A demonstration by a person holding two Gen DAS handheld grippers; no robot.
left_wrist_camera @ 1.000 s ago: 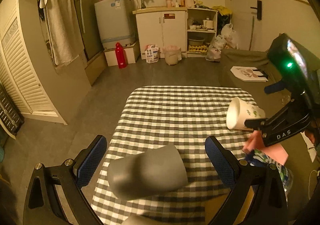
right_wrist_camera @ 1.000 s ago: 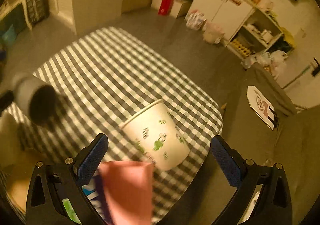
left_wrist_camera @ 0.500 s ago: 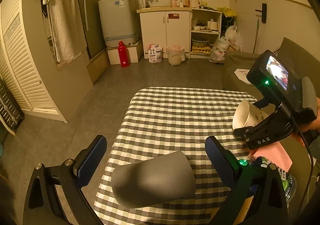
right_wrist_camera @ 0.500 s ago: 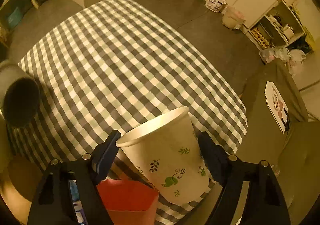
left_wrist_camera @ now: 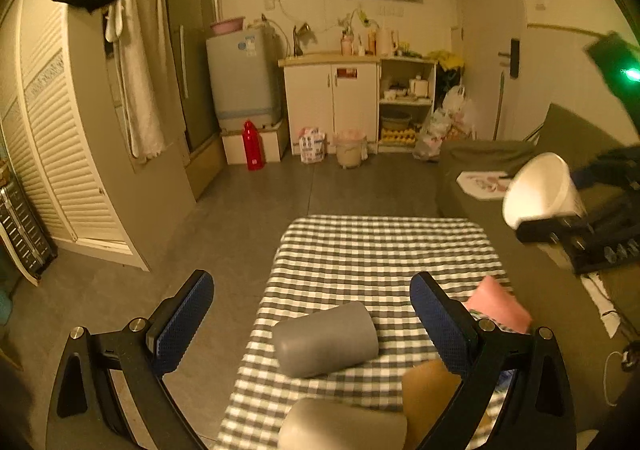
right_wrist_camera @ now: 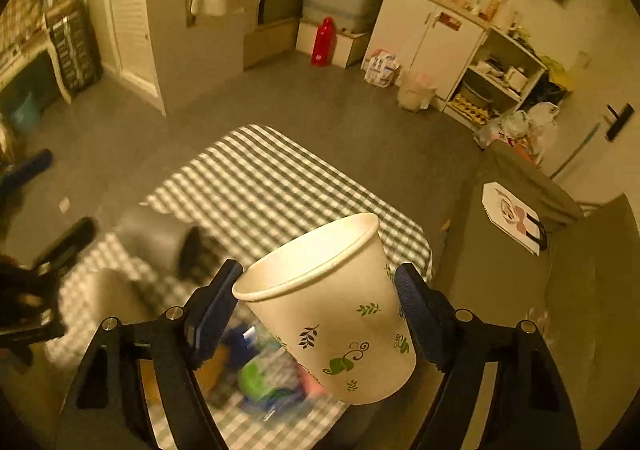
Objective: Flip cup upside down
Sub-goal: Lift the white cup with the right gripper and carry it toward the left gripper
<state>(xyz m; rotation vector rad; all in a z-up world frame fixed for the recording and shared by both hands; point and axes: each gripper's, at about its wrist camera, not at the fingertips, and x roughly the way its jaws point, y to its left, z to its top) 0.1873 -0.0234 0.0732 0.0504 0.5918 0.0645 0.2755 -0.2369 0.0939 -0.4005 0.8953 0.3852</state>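
Note:
A white paper cup (right_wrist_camera: 332, 306) with green leaf prints is held between the pads of my right gripper (right_wrist_camera: 318, 306), lifted well above the checked table (right_wrist_camera: 260, 186), mouth up and tilted away. It also shows in the left wrist view (left_wrist_camera: 540, 190) at the right, mouth facing left, high over the table's right edge. My left gripper (left_wrist_camera: 312, 318) is open and empty, hovering over the near part of the table (left_wrist_camera: 380, 246). A grey cup (left_wrist_camera: 326, 338) lies on its side between its fingers, below them.
A pink packet (left_wrist_camera: 498, 306) and a brown item (left_wrist_camera: 432, 386) lie at the near right of the table. Another grey object (left_wrist_camera: 340, 426) lies at the near edge. A couch (left_wrist_camera: 500, 158) stands to the right. Cabinets and a red bottle (left_wrist_camera: 253, 146) are far across the floor.
My right gripper closed on the paper cup and lifted it up off the table. My left gripper pulled back and rose; the grey cup stayed lying on the cloth.

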